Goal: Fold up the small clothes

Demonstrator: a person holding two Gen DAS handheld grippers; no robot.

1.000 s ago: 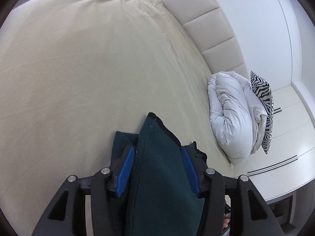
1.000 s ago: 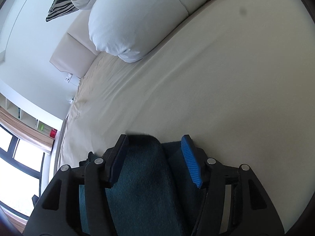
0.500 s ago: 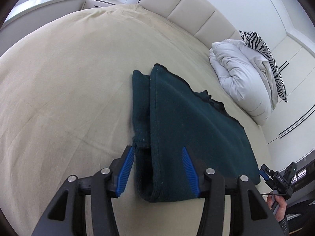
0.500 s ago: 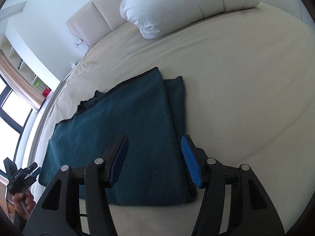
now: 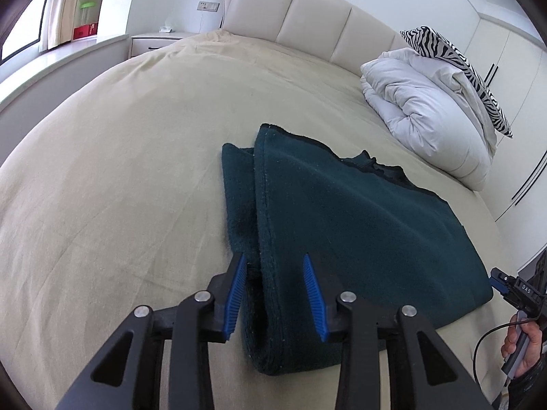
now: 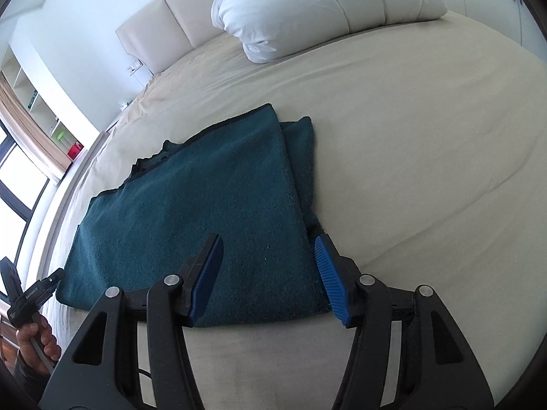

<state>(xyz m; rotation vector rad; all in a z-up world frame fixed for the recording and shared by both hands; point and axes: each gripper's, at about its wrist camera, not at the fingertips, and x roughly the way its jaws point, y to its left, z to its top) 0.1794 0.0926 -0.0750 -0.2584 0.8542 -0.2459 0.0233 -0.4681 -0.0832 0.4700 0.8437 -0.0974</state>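
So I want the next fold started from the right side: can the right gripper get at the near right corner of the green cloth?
Probably yes: the right gripper is open right over that corner of the green cloth, with nothing between.

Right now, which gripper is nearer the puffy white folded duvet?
Right: the right gripper faces the duvet straight ahead. The left gripper, jaws closing around the dark green garment's fold, has it farther off, to its right.
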